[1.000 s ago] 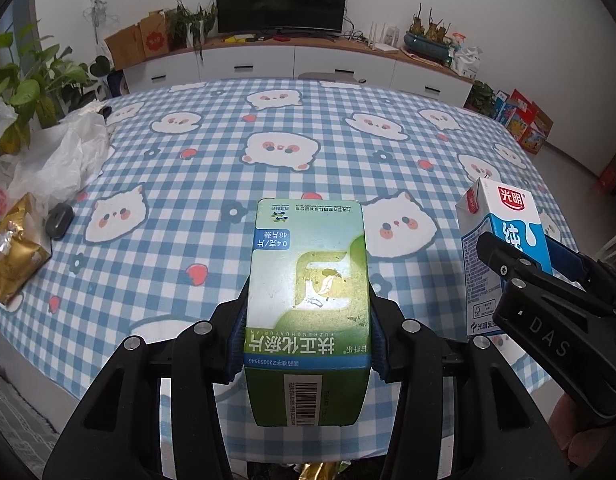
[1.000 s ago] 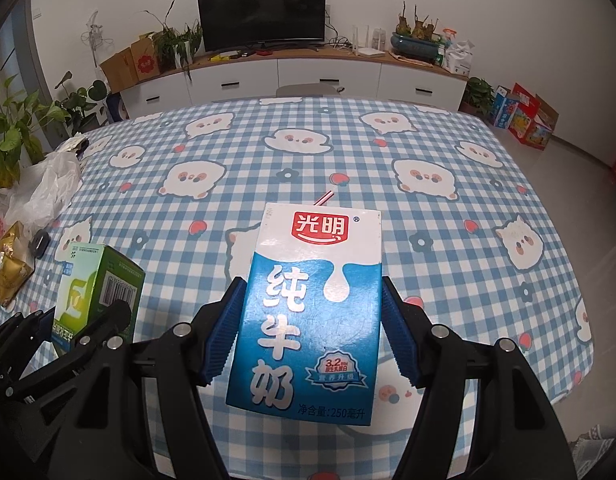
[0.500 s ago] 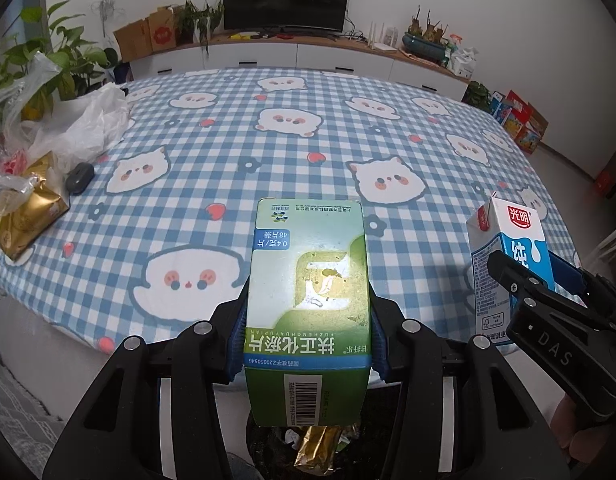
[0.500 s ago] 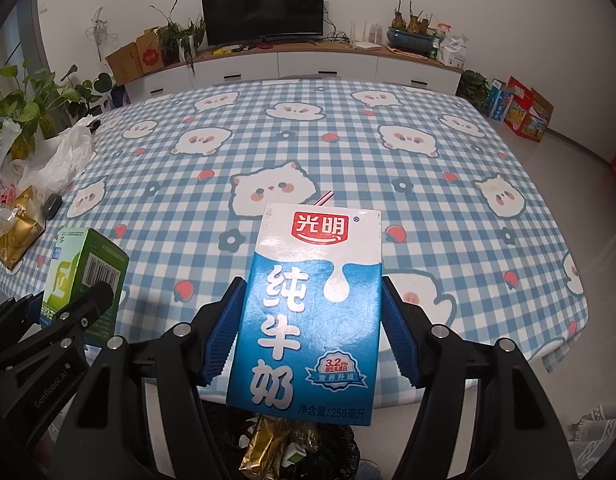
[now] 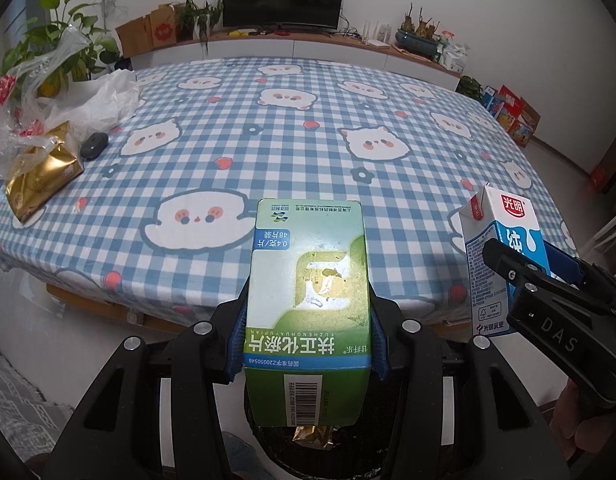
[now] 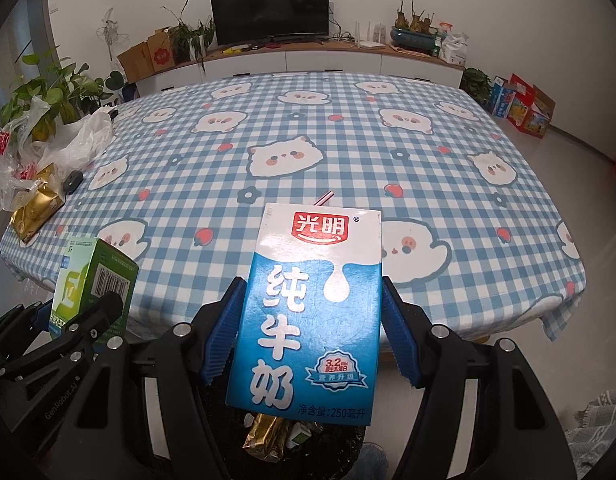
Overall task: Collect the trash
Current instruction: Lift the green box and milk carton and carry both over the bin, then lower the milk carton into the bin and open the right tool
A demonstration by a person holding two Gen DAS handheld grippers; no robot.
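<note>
The big round worktop (image 5: 308, 152) in its blue checked cloth lies ahead of both claws and looks mostly cleared; what is left on it, by my reckoning, is the heap well off to the left of the left claw (image 5: 308, 312): crumpled plastic bags (image 5: 88, 108), a gold wrapper (image 5: 40, 176) and a small dark thing I cannot identify beside them. Directly beneath both claws, off the worktop's near edge, sits a dark trash bin (image 6: 236, 432) with a gold packet (image 6: 264, 436) and other scraps already inside, so some collecting is done and this pair of items looks about ready to drop. The left claw is half-spread with its blue pads pressed on the sides of the green box (image 5: 308, 300), which is held upright between them over the bin. To its right, the right claw (image 6: 308, 320) has a like grip, somewhat wider, on the blue and white milk carton (image 6: 308, 304), a straw poking out behind its top. Both claws tilt steeply downward, side by side, near each other but not touching. A bit of the person's hand shows behind the right claw.
</note>
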